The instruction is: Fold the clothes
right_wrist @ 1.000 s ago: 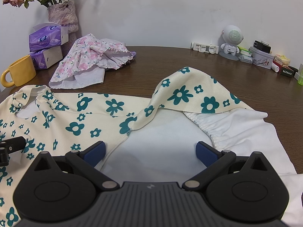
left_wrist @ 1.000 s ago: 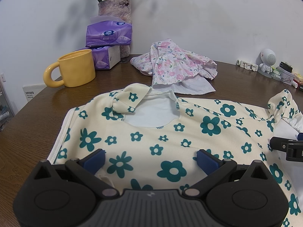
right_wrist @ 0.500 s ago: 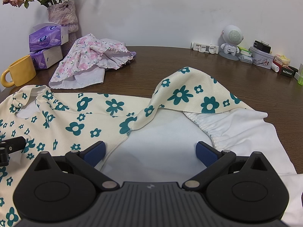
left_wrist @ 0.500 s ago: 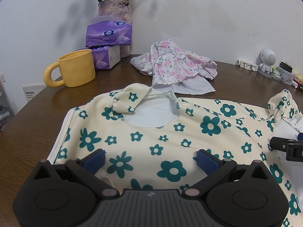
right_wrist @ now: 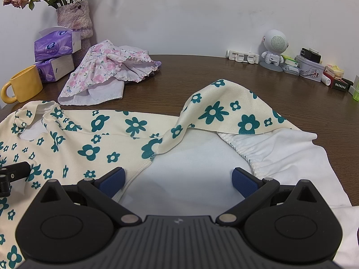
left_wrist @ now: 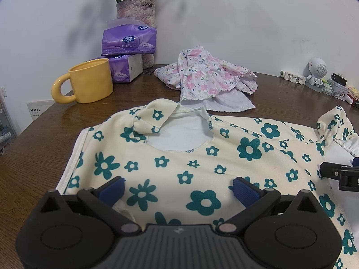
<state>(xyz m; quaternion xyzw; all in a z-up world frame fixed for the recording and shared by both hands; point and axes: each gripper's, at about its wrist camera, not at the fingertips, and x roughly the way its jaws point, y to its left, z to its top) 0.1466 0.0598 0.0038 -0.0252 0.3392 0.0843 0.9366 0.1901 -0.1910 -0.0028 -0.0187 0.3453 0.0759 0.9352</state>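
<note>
Left wrist view: left tongs spread wide, nothing between the blue pads, hovering low over the shirt. Shirt = cream w/ teal flowers, lying mostly flat on the brown worktop, fills the centre of frame; neck opening at 12 o'clock from the tongs, white inside showing. Collar flap bunched at 11 o'clock of the opening. Pink floral garment crumpled further back at 12, just beyond the collar; can't tell if touching. Yellow mug at 10 o'clock, handle facing left. Two purple tissue packs stacked behind the mug, vase w/ dried flowers behind those. Tip of the right tongs pokes in at 3 o'clock, over the shirt edge. Small white robot-shaped figure + clutter at 2 o'clock by the wall.

Right wrist view: right tongs also wide apart, empty, over the white inside of the shirt. Part of the shirt is flipped over, forming a raised printed flap at 12–1 o'clock; elastic gathered edge runs under it toward 2. Printed side runs off to 9 o'clock. Left tongs' tip visible at 9. Pink garment at 11, mug + tissue packs + vase at 10. White figure at 1–2 o'clock.
</note>
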